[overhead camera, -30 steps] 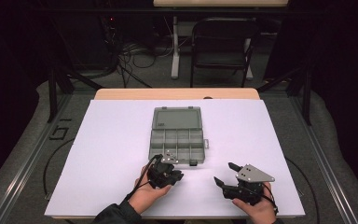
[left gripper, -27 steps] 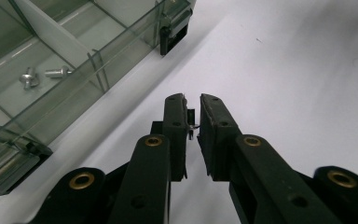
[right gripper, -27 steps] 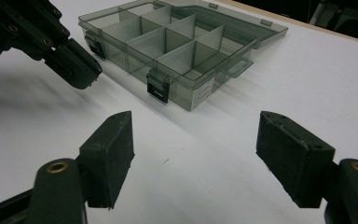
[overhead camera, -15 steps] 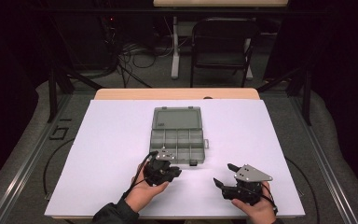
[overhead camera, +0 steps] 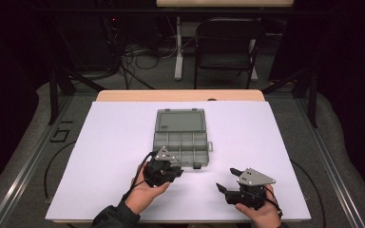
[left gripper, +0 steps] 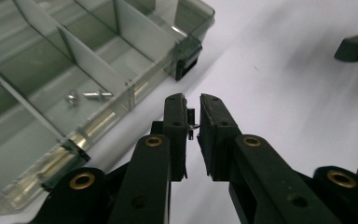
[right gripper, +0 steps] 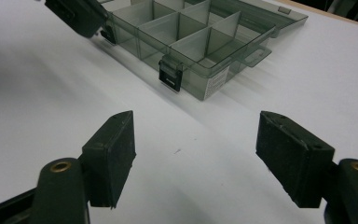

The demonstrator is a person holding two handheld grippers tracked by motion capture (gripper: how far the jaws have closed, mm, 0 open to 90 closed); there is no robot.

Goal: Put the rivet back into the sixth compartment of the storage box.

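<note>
Left claw (left gripper: 193,122): pinching a small screw (left gripper: 191,125), low center, beside the box (left gripper: 121,28).
Right claw (right gripper: 196,158): spread wide, above the counter (right gripper: 51,93).

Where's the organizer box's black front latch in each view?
High view: black latch at the box's near edge, right of the left gripper.
Left gripper view: upper centre, at the box corner.
Right gripper view: upper centre.
Shared landmark: the compartment box.

White-covered table (overhead camera: 109,142), open compartment box (overhead camera: 180,137) (lid back)
</note>
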